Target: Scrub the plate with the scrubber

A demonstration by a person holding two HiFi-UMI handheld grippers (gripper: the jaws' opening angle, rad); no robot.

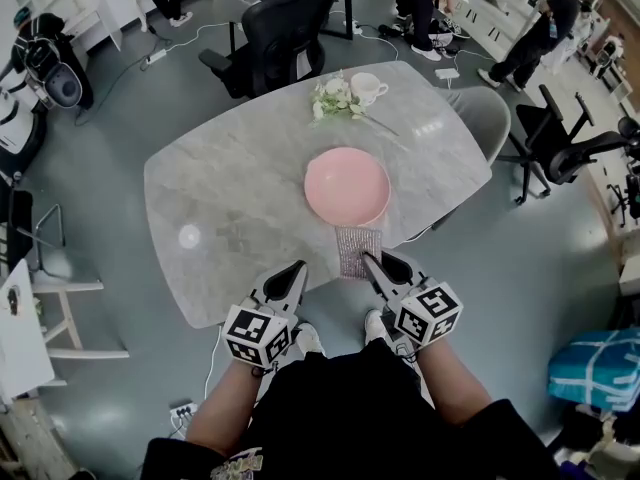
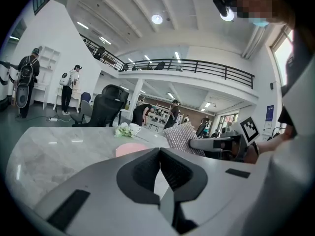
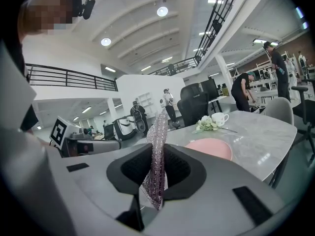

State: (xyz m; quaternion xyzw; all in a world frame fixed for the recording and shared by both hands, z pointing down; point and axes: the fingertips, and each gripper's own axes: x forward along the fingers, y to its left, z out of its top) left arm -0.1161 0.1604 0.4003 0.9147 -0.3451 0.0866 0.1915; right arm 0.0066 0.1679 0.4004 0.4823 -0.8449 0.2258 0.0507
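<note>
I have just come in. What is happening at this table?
A person stands at the near edge of a marble table with a gripper in each hand. The right gripper has its fingers closed on a sparkly scrubber, held just short of the pink plate in the middle of the table. The left gripper is shut and empty, beside the right one. Scrubbing does not seem to have begun yet.

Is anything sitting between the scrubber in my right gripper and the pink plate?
Nothing visible. The scrubber, clamped in the right gripper, is right at the near rim of the pink plate. The flowers and cup lie beyond the plate.
</note>
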